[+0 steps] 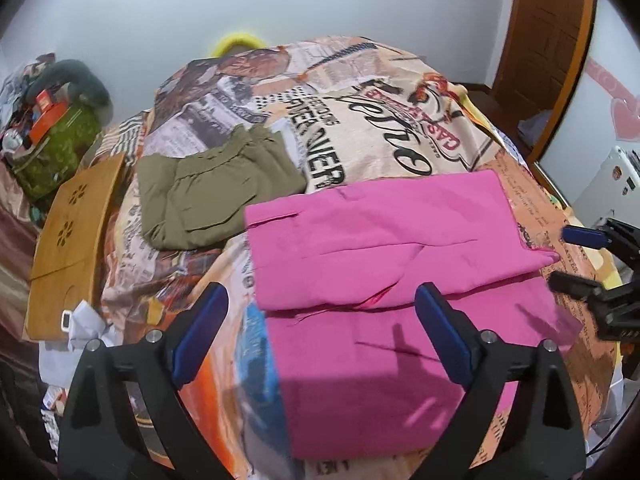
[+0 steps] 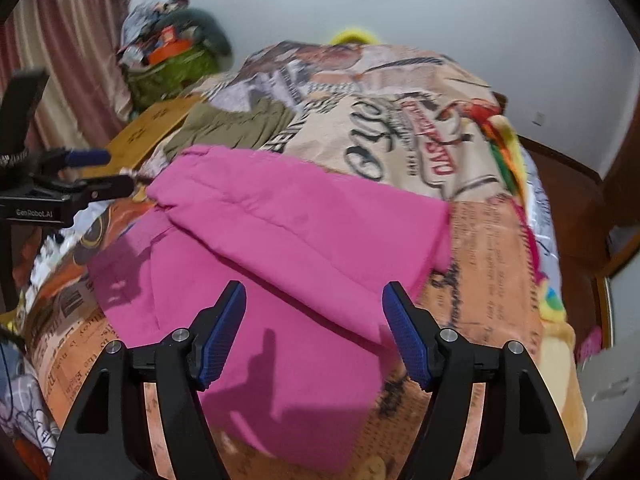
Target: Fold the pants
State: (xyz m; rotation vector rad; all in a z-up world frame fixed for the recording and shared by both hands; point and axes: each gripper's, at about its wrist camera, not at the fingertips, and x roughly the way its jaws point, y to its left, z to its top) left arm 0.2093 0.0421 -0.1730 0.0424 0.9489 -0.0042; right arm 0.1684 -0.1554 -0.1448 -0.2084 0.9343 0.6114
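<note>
Pink pants (image 1: pixel 384 248) lie on the printed bedspread (image 1: pixel 360 120), with the far part folded back over the near part. They also show in the right wrist view (image 2: pixel 280 232). My left gripper (image 1: pixel 320 300) is open and empty, hovering over the near left part of the pants. My right gripper (image 2: pixel 314 300) is open and empty above the near part of the pants. The right gripper shows at the right edge of the left wrist view (image 1: pixel 568 256); the left gripper shows at the left edge of the right wrist view (image 2: pixel 112 170).
Folded olive-green pants (image 1: pixel 212 192) lie beyond the pink ones on the left. A wooden board (image 1: pixel 72 240) rests at the bed's left edge. A green bag (image 1: pixel 56 152) with clutter stands at the far left. A wooden door (image 1: pixel 548 40) is at the far right.
</note>
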